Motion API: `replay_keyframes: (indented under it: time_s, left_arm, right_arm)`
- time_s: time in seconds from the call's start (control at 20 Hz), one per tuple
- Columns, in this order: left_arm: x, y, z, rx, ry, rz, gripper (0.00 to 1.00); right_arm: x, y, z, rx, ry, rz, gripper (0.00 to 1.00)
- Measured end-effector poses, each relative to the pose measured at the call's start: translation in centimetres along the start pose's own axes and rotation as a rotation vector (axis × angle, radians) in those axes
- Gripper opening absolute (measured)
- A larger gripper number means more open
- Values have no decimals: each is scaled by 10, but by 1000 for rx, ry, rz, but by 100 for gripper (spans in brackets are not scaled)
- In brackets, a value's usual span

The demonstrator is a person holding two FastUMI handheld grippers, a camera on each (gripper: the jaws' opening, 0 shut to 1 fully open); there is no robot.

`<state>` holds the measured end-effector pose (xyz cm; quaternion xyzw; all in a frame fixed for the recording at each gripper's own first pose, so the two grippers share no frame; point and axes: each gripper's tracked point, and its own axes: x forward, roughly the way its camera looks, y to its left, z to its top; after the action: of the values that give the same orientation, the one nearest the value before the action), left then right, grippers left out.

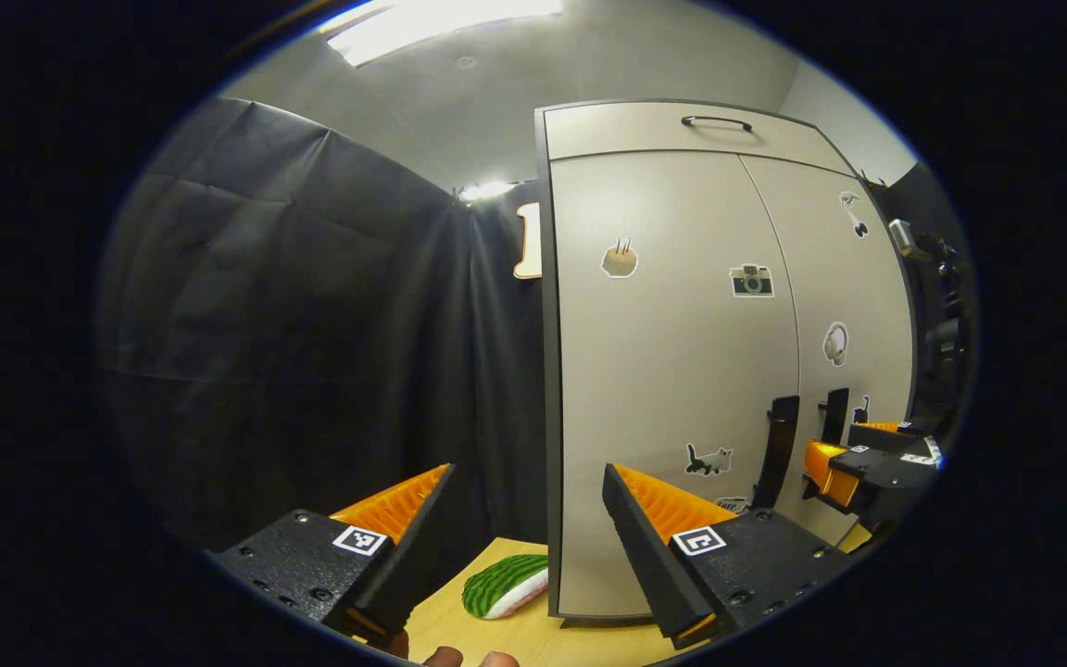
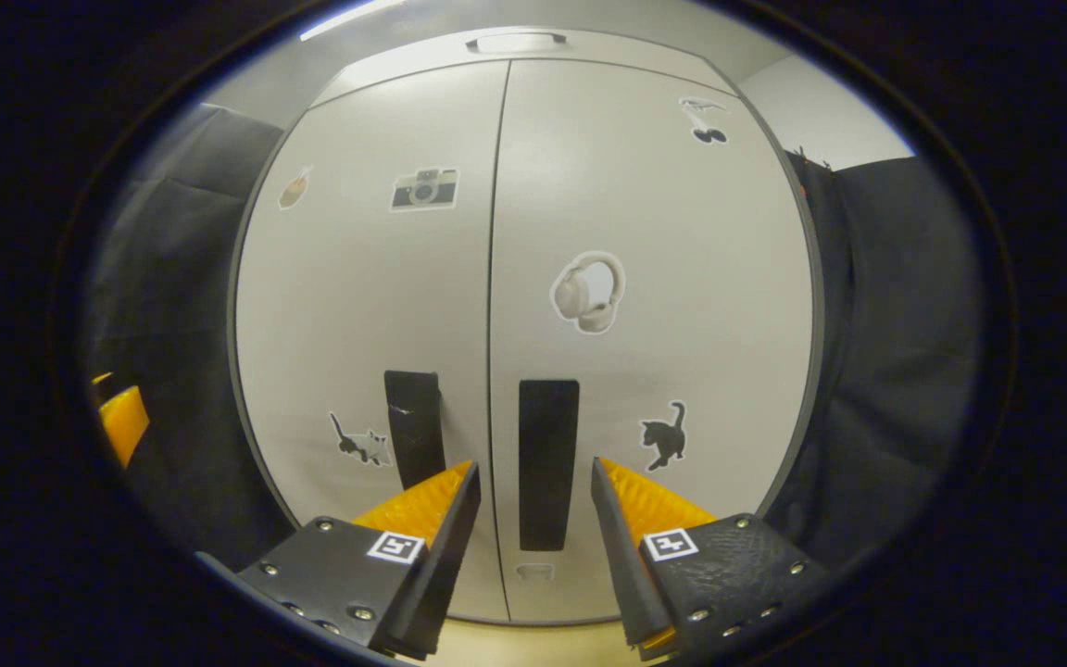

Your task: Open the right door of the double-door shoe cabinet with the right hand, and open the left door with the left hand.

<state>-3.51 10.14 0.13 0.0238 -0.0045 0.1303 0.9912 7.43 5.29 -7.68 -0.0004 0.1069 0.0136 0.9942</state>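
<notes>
The cabinet (image 2: 645,232) stood upright on the table (image 1: 533,639), with both doors closed and flat against the frame. My right gripper (image 2: 533,486) was in front of the right door (image 2: 682,306), its fingers spread apart and holding nothing. Between them I saw the right handle (image 2: 548,463), a dark vertical bar just beside the seam. Whether the fingers already reached around the bar or were only in front of it, I could not tell.

My left gripper (image 1: 526,491) was also spread and empty, off to the left side of the cabinet, well apart from the left handle (image 1: 782,449). In the left gripper view, my right gripper showed near the handles.

I judged the doors to be stiff, light panels on side hinges, so they should swing and not bend. The faces looked smooth and gave no hold, so the handle was the only good place to grip. I thought a grip at the middle of the bar, with a pull straight toward me, would be best. The cabinet looked light, so a hard pull might slide it on the table.
</notes>
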Motion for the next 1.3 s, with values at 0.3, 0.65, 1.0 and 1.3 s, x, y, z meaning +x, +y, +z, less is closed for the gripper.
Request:
replay_keyframes:
  time_s: [0.3, 0.65, 1.0, 1.3]
  left_arm:
    - [3, -1, -2, -11, 10, 1, 93]
    - [8, 2, -2, -13, 0, 7, 96]
    - [11, 7, -3, -14, 2, 12, 99]
    - [7, 4, -4, -25, 8, -1, 96]
  right_arm:
    - [15, -3, -5, 11, 15, -28, 71]
    - [28, -7, -8, 15, 25, -53, 49]
    - [31, -5, -9, 15, 11, -69, 31]
    - [33, -5, -9, 39, 6, -56, 15]
